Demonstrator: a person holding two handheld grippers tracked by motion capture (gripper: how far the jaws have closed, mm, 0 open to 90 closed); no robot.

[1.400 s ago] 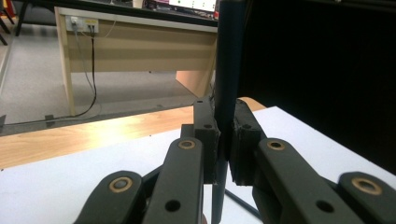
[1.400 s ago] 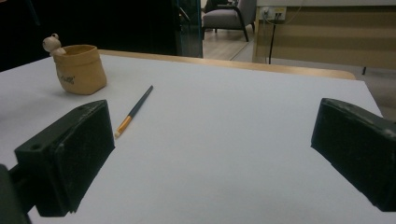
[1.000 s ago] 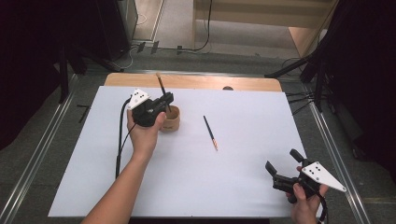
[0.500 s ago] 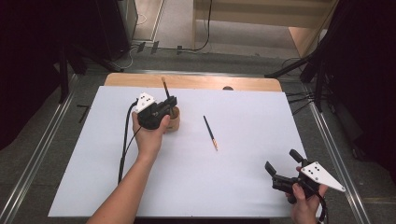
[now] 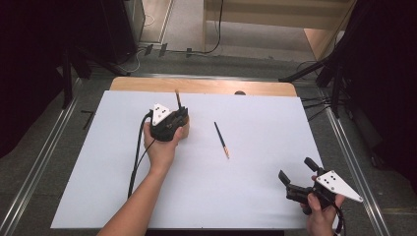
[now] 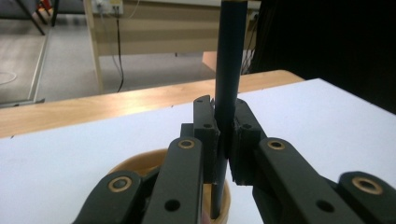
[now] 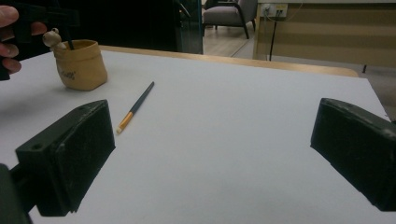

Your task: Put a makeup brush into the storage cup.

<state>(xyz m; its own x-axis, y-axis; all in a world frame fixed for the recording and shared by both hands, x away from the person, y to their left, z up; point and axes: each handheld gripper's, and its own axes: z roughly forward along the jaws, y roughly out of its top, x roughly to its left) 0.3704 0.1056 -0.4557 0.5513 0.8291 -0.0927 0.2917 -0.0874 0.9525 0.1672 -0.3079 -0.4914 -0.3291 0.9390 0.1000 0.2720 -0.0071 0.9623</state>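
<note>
**Left gripper clamped on upright pencil over the cup; right gripper wide open, idle**

Table (image 5: 255, 196) – wooden top under a white sheet, only the far wooden edge bare.

Right gripper (image 5: 300, 178) sits at the near right corner of the sheet, held low in the person's hand. Jaws spread wide, nothing between them; in the right gripper view the pads frame bare sheet. Well apart from everything else.

Left gripper (image 5: 180, 116) is at the far left-centre of the sheet, directly over the tan cup (image 7: 80, 64). Jaws nearly closed, pinching a dark blue pencil (image 6: 229, 84). In the left gripper view the pencil stands upright between the pads, lower end down inside the cup's mouth, upper end running out of the top of the frame. In the high view its top pokes up past the gripper.

Cup – small, soft-looking tan pouch with faint print on the side, standing upright on the sheet.

Second pencil (image 5: 222, 140) lies flat on the sheet, right of the cup, touching nothing. Dark shaft, orange band and pale tip at the near end.
</note>
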